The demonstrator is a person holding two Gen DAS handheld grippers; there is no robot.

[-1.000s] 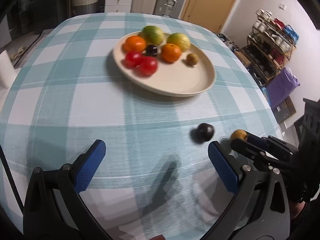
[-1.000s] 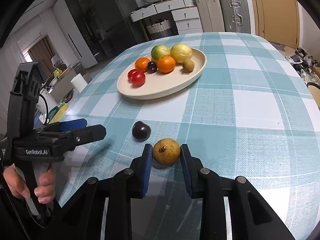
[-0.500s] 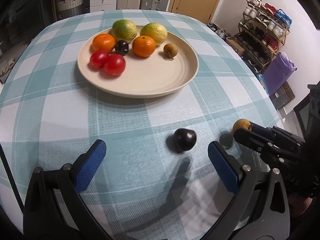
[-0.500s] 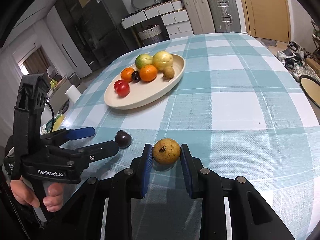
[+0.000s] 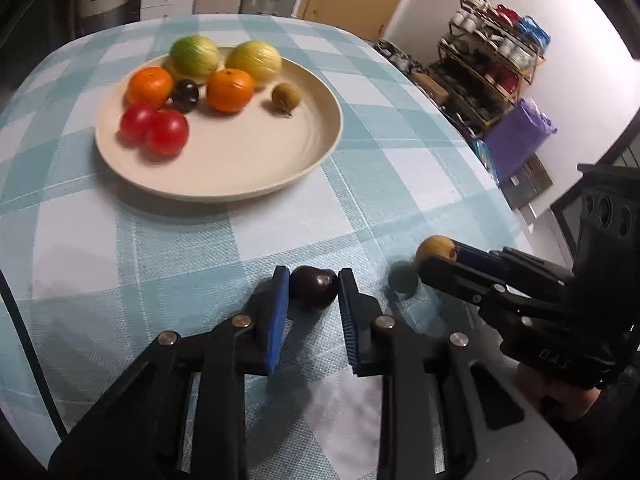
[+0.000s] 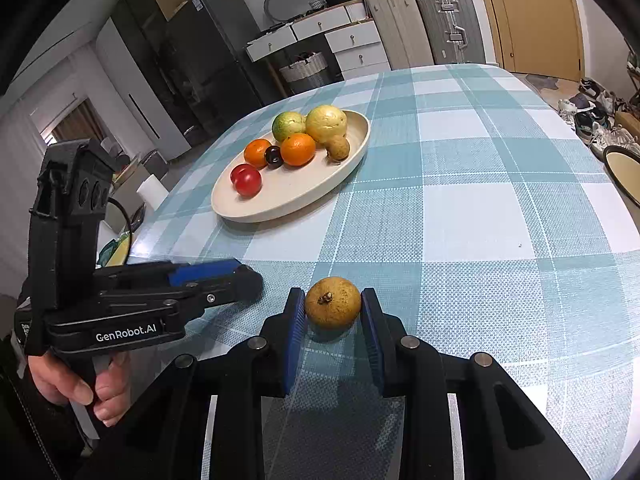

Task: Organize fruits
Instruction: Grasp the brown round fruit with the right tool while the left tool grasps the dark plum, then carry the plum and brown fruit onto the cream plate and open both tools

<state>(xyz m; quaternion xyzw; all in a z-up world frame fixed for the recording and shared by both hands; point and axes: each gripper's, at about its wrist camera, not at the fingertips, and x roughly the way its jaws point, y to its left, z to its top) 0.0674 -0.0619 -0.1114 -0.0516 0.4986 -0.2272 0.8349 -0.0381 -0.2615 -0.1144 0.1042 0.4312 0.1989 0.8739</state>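
My left gripper (image 5: 311,286) is shut on a dark plum (image 5: 314,287) on the checked tablecloth, near the table's front. My right gripper (image 6: 333,309) is shut on a brown-yellow round fruit (image 6: 333,307) and holds it just above the cloth; that fruit also shows in the left wrist view (image 5: 435,249). A cream plate (image 5: 256,168) further back holds two tomatoes (image 5: 154,130), two oranges (image 5: 230,85), a second dark plum (image 5: 185,95), a green and a yellow round fruit (image 5: 259,60) and a small brown fruit (image 5: 286,97). The plate also shows in the right wrist view (image 6: 304,192).
The table edge runs close on the right in the left wrist view, with a shoe rack (image 5: 492,60) and a purple bag (image 5: 520,136) beyond it. Drawers and suitcases (image 6: 424,28) stand behind the table. A round dish (image 6: 624,172) lies at the far right.
My left gripper moved forward around the dark plum and closed on it. My right gripper kept hold of the brown-yellow fruit and raised it slightly.
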